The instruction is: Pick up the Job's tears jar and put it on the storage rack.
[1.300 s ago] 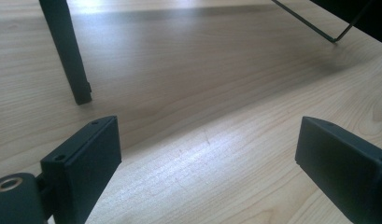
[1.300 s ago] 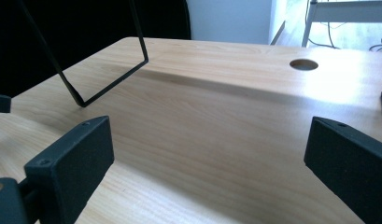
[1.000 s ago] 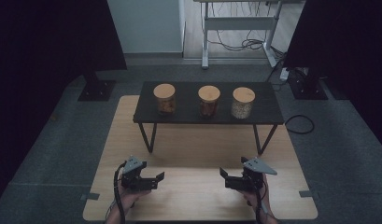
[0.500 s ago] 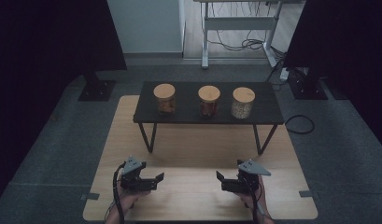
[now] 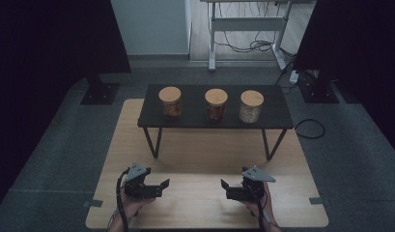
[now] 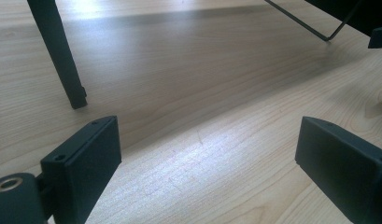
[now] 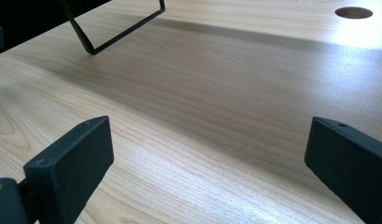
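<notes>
On the small black table (image 5: pixel 272 116) at the far side of the wooden tabletop (image 5: pixel 204 159) stand three cork-lidded jars in a row: left jar (image 5: pixel 170 102), middle jar (image 5: pixel 216 104), right jar (image 5: pixel 251 106). All upright, apart from each other, none touched. These are the nearest things to handle; both claws are well short of them.

Left claw (image 5: pixel 162 186) hovers low over the near tabletop, jaws spread wide, nothing between them. Right claw (image 5: pixel 225 189) same: jaws wide apart, empty. The two point inward, toward each other. In the left gripper view the pads (image 6: pixel 83 165) frame bare wood, with one black table leg (image 6: pixel 60 51) ahead. In the right gripper view the pads (image 7: pixel 72 161) also frame bare wood, wire leg frame (image 7: pixel 118 30) at top left.

Risks, as I judge them:
- Jars sit on a raised surface; coming in low would hit the table edge or legs.
- Jars look like glass with loose-looking cork lids. A grip on the lid alone could pull it off or drop the jar.
- Jars stand fairly near each other; a wide-open claw going for the middle one may knock a neighbour.
- Contents differ by jar, too small to identify.

Count: three jars, three cork lids, one black table, two claws, one wooden tabletop.
</notes>
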Motion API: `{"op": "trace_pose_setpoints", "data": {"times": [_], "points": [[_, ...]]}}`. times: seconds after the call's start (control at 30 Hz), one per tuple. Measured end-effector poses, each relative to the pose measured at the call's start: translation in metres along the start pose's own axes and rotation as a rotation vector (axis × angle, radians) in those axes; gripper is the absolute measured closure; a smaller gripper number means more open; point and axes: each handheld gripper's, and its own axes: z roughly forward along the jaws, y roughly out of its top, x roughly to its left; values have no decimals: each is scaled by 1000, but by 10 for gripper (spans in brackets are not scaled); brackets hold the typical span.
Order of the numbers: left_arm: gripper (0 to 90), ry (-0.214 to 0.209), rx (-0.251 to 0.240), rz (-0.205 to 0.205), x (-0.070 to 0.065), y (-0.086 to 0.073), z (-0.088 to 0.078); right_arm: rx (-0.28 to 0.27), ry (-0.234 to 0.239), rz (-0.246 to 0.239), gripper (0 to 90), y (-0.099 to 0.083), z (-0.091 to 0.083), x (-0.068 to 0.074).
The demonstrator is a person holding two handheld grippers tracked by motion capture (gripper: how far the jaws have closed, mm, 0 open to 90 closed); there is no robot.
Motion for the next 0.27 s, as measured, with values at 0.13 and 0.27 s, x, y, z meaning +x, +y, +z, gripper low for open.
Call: {"op": "trace_pose_setpoints", "data": {"times": [0.13, 0.27], "points": [[66, -1, -3, 0, 0, 0, -1, 0, 1, -2, 8, 0, 0, 0], [66, 1, -4, -4, 0, 1, -1, -1, 11, 9, 8, -1, 1, -1]]}}
